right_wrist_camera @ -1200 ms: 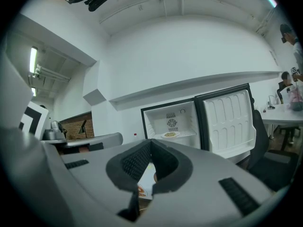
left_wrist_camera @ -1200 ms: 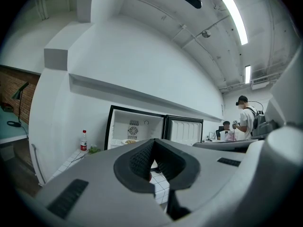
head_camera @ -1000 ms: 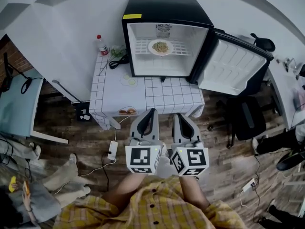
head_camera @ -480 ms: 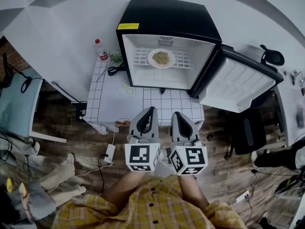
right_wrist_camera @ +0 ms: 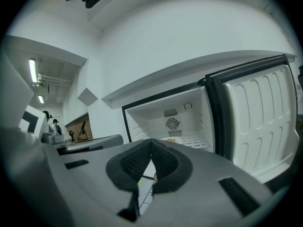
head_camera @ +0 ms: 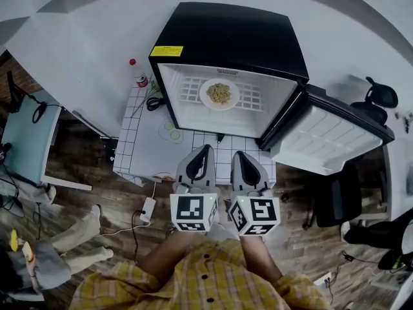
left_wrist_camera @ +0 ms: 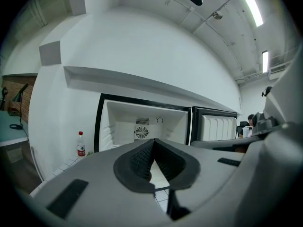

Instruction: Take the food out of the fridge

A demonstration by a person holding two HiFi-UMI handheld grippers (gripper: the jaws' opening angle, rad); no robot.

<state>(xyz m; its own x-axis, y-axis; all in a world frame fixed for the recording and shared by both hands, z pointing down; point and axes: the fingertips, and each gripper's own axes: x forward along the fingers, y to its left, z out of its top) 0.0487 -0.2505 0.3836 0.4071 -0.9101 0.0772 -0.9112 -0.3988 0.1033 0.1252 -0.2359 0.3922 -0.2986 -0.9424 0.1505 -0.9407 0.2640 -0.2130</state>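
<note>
Fridge [head_camera: 232, 37]: black case, white inside, standing on the table's back right corner with its mouth facing both grippers.
Door [head_camera: 329, 141]: swung fully out to the right, past the table's right edge, leaving the whole mouth open.
Food: a pale heap on a white plate [head_camera: 219, 93], resting on the wire shelf [head_camera: 253, 99] at mid-depth inside the fridge, nothing in front of it.
Left gripper [head_camera: 208, 148]: over the table's front edge, aimed at the fridge; its fingers are pressed together with nothing between them.
Right gripper [head_camera: 237, 154]: just beside the left one, also aimed at the fridge, fingers together and empty.
Open room: bare table [head_camera: 143, 148] surface lies between the grippers and the fridge mouth.
Writing: a yellow label [head_camera: 166, 51] sits on the fridge's top front left corner, its print too small to read; the red-capped bottle [head_camera: 138, 75] carries a red label, also unreadable.
Table's back left corner: the bottle and a coil of black cable [head_camera: 153, 102], left of the fridge.
Table's middle: two pale round slices [head_camera: 171, 130] near the fridge's left front corner.
Floor: a power strip [head_camera: 148, 206] below the table's front left, an office chair [head_camera: 381, 95] beyond the door, a seated person's legs [head_camera: 77, 237] at lower left.
</note>
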